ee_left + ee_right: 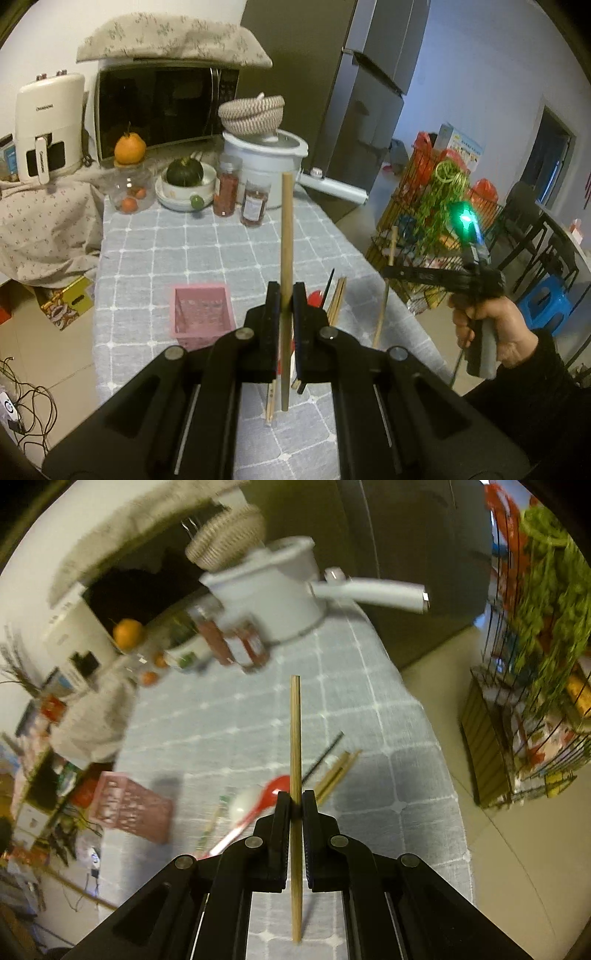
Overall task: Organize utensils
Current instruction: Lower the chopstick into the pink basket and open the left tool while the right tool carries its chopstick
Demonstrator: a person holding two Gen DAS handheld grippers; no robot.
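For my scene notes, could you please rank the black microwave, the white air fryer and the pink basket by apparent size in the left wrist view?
1. Black microwave
2. White air fryer
3. Pink basket, nearer the camera, so unsure against the fryer

A home kitchen — microwave (pixel 166 107), tall fridge (pixel 369 96), white pot (pixel 266 155) on a cloth-covered table (pixel 221 251).

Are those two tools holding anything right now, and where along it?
Yes. The left tool pinches a wooden chopstick near its middle; the right tool pinches another chopstick mid-length.
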